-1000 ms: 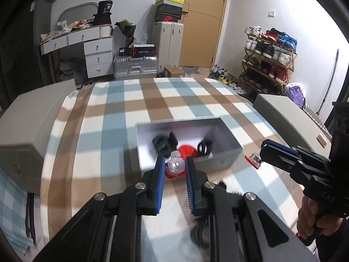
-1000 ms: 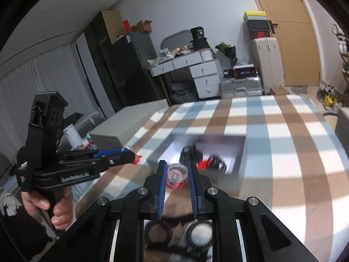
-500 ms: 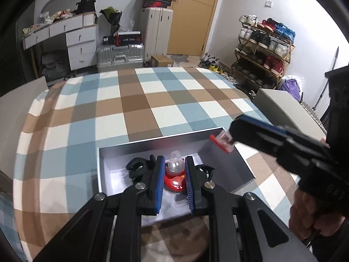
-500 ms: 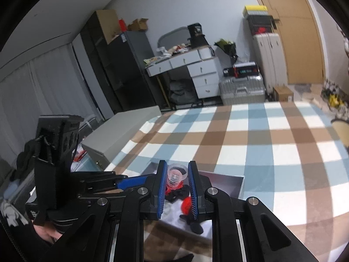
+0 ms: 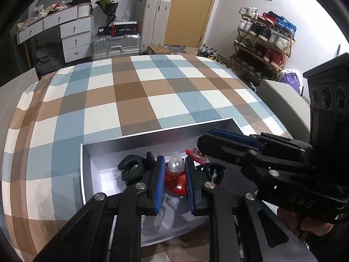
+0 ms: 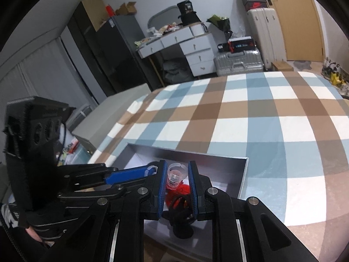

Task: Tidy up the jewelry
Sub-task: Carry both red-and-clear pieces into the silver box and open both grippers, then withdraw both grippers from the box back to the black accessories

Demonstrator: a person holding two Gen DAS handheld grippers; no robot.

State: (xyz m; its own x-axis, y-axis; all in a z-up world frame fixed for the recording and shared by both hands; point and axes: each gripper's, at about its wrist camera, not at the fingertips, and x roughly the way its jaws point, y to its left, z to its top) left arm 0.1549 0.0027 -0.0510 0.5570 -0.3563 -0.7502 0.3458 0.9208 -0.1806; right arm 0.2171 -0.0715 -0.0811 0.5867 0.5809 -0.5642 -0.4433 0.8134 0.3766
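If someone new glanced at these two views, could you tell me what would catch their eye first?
Probably the two black grippers with blue finger pads, left gripper and right gripper, each shut on a small clear-and-red plastic ring case, left one, right one. Both hang over the open grey cardboard box, which holds black and red pieces, on the blue, brown and white checked cloth.

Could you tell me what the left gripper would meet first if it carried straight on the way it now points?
The left gripper, shut on a clear clip, points down into the grey box. Going on, it would probably meet the red piece in the box first; depth is unclear.
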